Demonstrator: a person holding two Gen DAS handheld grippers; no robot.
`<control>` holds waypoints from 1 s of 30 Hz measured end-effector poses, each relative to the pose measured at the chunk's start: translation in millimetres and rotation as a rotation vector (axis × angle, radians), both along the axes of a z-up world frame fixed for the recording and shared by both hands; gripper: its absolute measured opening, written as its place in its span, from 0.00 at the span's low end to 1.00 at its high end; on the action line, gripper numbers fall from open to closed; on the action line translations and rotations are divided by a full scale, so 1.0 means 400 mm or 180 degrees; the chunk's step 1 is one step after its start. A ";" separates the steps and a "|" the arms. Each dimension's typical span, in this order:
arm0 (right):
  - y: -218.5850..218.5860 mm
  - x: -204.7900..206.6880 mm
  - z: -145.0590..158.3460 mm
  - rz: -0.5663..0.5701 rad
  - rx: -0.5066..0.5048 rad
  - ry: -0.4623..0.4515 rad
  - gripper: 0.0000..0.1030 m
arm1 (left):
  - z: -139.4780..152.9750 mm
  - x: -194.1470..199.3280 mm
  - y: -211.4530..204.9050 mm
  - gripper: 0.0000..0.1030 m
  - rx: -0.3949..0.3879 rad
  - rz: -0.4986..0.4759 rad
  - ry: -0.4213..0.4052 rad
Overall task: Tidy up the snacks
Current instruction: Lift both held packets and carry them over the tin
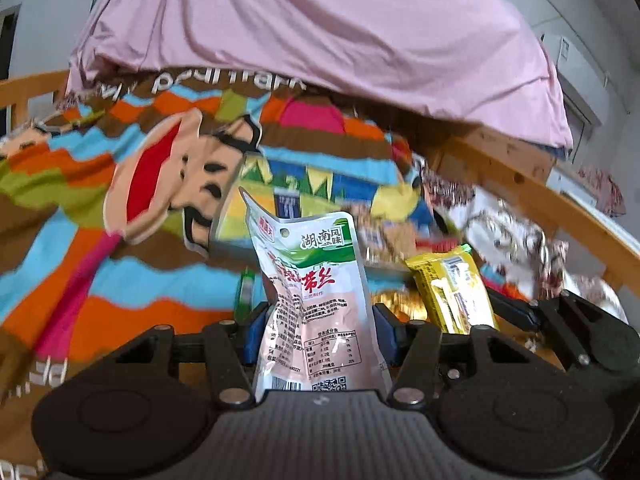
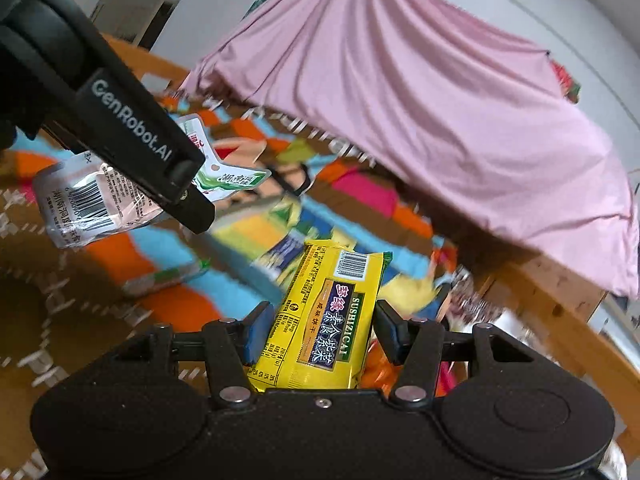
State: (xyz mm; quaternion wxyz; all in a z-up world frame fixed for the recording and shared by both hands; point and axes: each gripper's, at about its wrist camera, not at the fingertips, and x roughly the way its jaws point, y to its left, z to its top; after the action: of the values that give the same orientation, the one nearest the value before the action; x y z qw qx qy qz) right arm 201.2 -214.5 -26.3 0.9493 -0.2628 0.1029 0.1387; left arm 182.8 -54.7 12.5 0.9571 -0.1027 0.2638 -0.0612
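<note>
Holding two snack packets above a patterned blanket [image 1: 80, 240], one per gripper. Left gripper [image 1: 318, 330] clamped on one pale pink pouch [image 1: 316, 300] with a green-and-white header and red lettering, standing upright between the blue pads [image 1: 256, 334], barcode end down near the gripper body. Same pouch [image 2: 92, 204] seen from the right wrist view lying crosswise under the left gripper's [image 2: 192, 196] black finger, barcode to the left, green header poking out to the right. Right gripper [image 2: 320, 332] clamped on one yellow packet [image 2: 324, 316] marked SUSHIZICAI, dark label panel along its length, barcode at the far end, pads pressing both long edges. Same yellow packet [image 1: 452, 292] visible in the left wrist view just right of the pink pouch, tilted, apart from it.

Below on the blanket: one slim green-edged packet [image 2: 168, 276] lying flat left of the yellow one, one blue-and-white packet [image 2: 286, 250] just beyond it, and a blurred heap of further wrappers [image 1: 400, 236] toward the right, too smeared to count. One pink sheet [image 1: 320, 32] draped across the top of both views. One wooden rail [image 1: 532, 196] running down the right side.
</note>
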 end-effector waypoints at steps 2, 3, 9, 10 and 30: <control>-0.009 0.033 0.018 -0.0005 0.0026 -0.0117 0.55 | 0.020 0.025 0.000 0.57 0.0019 0.0018 -0.0072; -0.016 0.053 0.027 0.0007 0.0054 -0.0169 0.55 | 0.033 0.046 0.000 0.57 0.0017 0.0030 -0.0110; -0.061 0.202 0.072 -0.0144 0.0151 -0.0455 0.55 | 0.075 0.172 -0.018 0.57 0.0042 0.0045 -0.0247; -0.072 0.233 0.076 -0.0181 0.0177 -0.0490 0.55 | 0.079 0.195 -0.022 0.57 0.0047 0.0044 -0.0279; -0.294 0.652 -0.022 -0.0536 0.1092 0.0150 0.55 | -0.089 0.620 -0.122 0.57 0.0095 -0.0014 0.0074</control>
State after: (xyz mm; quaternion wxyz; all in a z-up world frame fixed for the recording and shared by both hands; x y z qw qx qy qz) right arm 462.0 -332.1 -35.2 0.9857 -0.0843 0.1215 0.0805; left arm 430.8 -103.6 -23.2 0.9553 -0.0886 0.2761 -0.0582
